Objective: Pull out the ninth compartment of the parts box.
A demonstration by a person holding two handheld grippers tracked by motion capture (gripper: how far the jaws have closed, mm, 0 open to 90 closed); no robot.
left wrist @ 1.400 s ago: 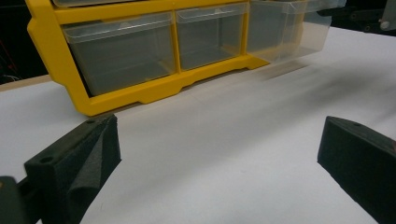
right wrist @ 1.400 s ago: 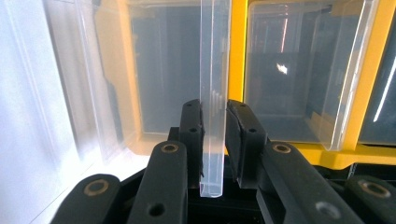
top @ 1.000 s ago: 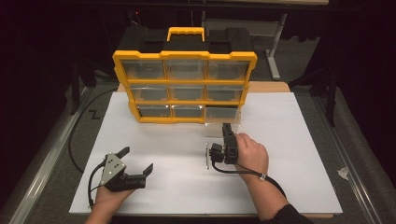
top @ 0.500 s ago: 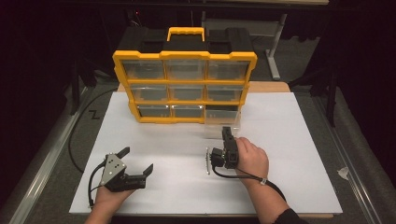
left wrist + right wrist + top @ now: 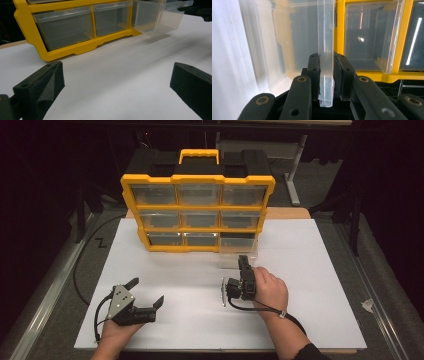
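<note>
Right gripper (image 5: 326,75) clamps clear drawer (image 5: 325,37), pulled from yellow cabinet (image 5: 197,180); left gripper (image 5: 146,296) rests wide.

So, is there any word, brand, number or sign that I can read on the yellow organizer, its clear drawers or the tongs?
None: no readable text stands on anything here.
Yellow organizer: no label or brand can be made out on its frame or black top.
Clear drawer held in the right tongs: plain transparent plastic, unmarked.
Left tongs: bare grey plate and black jaws, no marking.
White table sheet: blank.
</note>
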